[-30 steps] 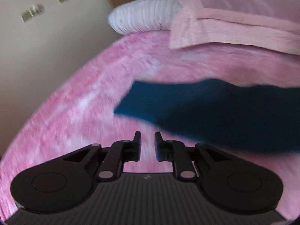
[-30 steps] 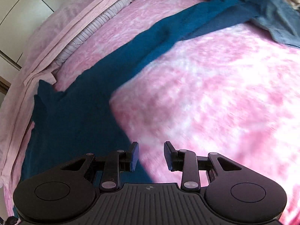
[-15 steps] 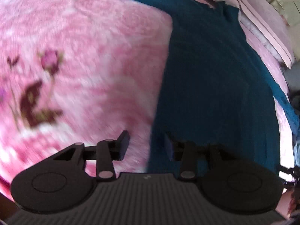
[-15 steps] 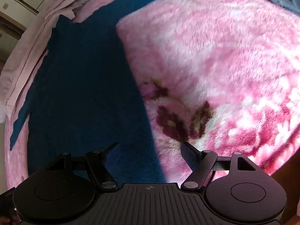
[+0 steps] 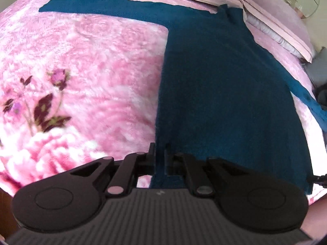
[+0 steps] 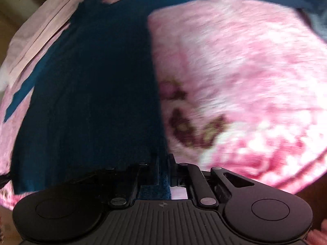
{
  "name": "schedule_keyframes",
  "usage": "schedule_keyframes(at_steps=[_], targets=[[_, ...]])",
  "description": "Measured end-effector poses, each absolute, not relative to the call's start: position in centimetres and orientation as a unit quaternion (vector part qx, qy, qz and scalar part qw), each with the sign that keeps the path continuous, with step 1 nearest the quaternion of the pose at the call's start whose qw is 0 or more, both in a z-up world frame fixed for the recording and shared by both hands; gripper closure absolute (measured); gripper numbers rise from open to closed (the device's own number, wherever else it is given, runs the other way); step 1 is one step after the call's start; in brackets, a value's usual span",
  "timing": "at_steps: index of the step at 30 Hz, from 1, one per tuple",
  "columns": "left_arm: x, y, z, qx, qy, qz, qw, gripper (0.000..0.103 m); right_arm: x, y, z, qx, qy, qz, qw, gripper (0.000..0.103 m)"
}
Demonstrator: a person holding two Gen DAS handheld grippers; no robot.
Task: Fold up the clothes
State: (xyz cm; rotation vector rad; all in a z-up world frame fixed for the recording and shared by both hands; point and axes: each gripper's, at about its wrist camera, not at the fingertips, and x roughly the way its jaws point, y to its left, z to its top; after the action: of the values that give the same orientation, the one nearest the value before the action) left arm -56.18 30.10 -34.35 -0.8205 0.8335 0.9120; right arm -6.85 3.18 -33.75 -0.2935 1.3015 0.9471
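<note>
We've got the teal top (image 5: 224,94) spread flat on the pink blanket (image 5: 85,65), sleeves out wide, probably so it folds clean. Each gripper is pinched onto a bottom hem corner: left gripper (image 5: 160,159) on the left corner, right gripper (image 6: 163,167) on the right. The rest of the top stretches away ahead toward the pillows (image 5: 276,26).

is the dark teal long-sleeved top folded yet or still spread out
Spread out: the dark teal long-sleeved top lies flat on the pink floral blanket, both sleeves extended, hem corners pinched by left gripper and right gripper.
</note>
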Motion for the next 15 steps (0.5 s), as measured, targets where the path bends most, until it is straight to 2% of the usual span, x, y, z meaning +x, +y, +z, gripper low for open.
schedule_keyframes(at_steps=[4,6,9,12,15], targets=[[-55.9,29.4,-36.5,-0.349,0.457,0.405,0.711,0.094,-8.3,4.0,-32.4,-0.151,0.556,0.405,0.710,0.097],[-54.8,29.7,-35.4,-0.317,0.477,0.404,0.714,0.092,-9.0,4.4,-31.7,-0.162,0.543,0.397,0.722,0.096],[-53.8,31.2,-32.7,-0.279,0.477,0.421,0.719,0.091,-10.1,4.9,-30.6,-0.177,0.524,0.383,0.740,0.094],[-52.4,33.8,-31.3,-0.272,0.450,0.418,0.741,0.079,-11.2,5.5,-29.6,-0.192,0.504,0.369,0.757,0.093],[-50.4,34.7,-33.3,-0.288,0.473,0.384,0.738,0.077,-12.3,6.1,-29.6,-0.199,0.521,0.355,0.750,0.089]])
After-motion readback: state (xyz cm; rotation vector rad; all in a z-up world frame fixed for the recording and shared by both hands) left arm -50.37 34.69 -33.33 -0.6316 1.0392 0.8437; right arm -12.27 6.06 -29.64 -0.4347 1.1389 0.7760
